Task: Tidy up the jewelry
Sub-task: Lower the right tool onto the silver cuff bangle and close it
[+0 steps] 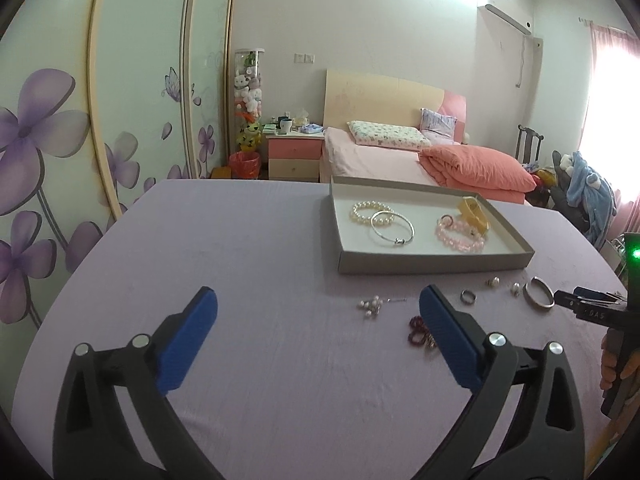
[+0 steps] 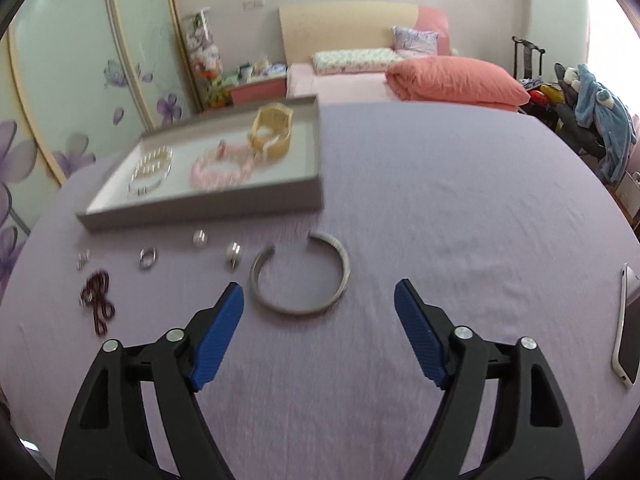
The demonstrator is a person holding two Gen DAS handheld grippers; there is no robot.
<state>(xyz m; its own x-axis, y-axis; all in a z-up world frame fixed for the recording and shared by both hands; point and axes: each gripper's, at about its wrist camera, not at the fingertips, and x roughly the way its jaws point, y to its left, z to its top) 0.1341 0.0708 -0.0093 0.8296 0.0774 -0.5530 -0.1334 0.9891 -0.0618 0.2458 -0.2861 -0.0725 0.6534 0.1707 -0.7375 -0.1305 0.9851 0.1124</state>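
Observation:
A grey shallow tray (image 1: 436, 260) (image 2: 200, 210) on the lilac table holds a pearl bracelet (image 1: 366, 212), a silver bangle (image 1: 392, 229), a pink bead bracelet (image 1: 460, 236) and a gold cuff (image 1: 474, 210). Loose on the cloth lie a silver cuff bangle (image 2: 300, 276) (image 1: 538, 298), a ring (image 2: 147, 258), two pearl earrings (image 2: 234, 260), a pearl cluster pin (image 1: 372, 304) and a dark red bead chain (image 2: 98, 300). My right gripper (image 2: 319, 290) is open, just in front of the cuff bangle. My left gripper (image 1: 318, 298) is open and empty above the cloth.
A phone (image 2: 626, 328) lies at the table's right edge. A bed with a coral duvet (image 1: 476, 168), a nightstand (image 1: 296, 152) and a flowered wardrobe (image 1: 60, 140) stand beyond the table.

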